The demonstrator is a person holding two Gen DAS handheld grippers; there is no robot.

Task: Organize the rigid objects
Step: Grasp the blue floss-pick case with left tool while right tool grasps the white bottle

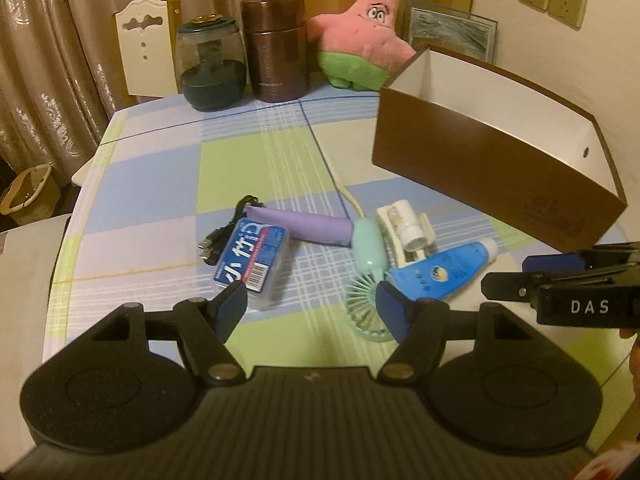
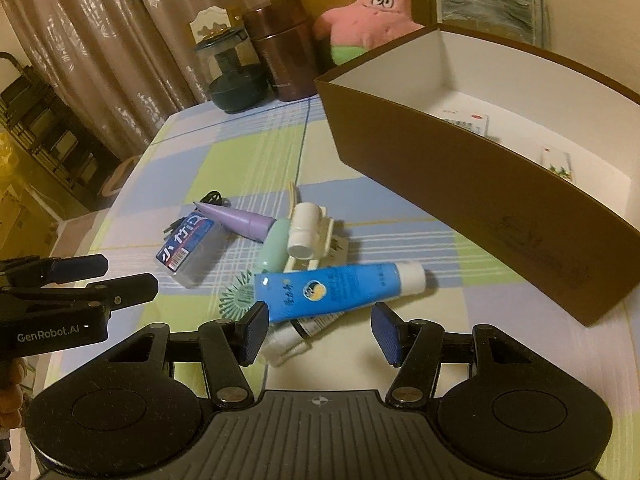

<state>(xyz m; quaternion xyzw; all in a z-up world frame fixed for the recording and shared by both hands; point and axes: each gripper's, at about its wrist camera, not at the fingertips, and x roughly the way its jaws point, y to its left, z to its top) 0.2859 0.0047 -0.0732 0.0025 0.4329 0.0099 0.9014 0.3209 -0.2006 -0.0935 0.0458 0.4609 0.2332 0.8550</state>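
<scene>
A heap of small things lies mid-table: a clear box with a blue label [image 1: 253,261] [image 2: 190,249], a purple folded umbrella [image 1: 300,226] [image 2: 240,222], a mint hand fan [image 1: 366,280] [image 2: 272,252], a white bottle on a cream clip [image 1: 408,226] [image 2: 306,232], a blue tube [image 1: 440,270] [image 2: 340,290] and a black cable [image 1: 218,240]. A brown box with a white inside [image 1: 480,160] [image 2: 460,184] stands to the right and holds flat packets [image 2: 468,120]. My left gripper [image 1: 312,312] is open over the heap's near side. My right gripper [image 2: 320,334] is open, just short of the blue tube.
A brown canister [image 1: 276,48], a dark glass jar [image 1: 212,64] and a pink star plush [image 1: 364,36] stand at the table's far edge. A framed picture [image 1: 452,32] leans on the wall. Curtains hang at the left. A white tube [image 2: 292,338] lies under the blue tube.
</scene>
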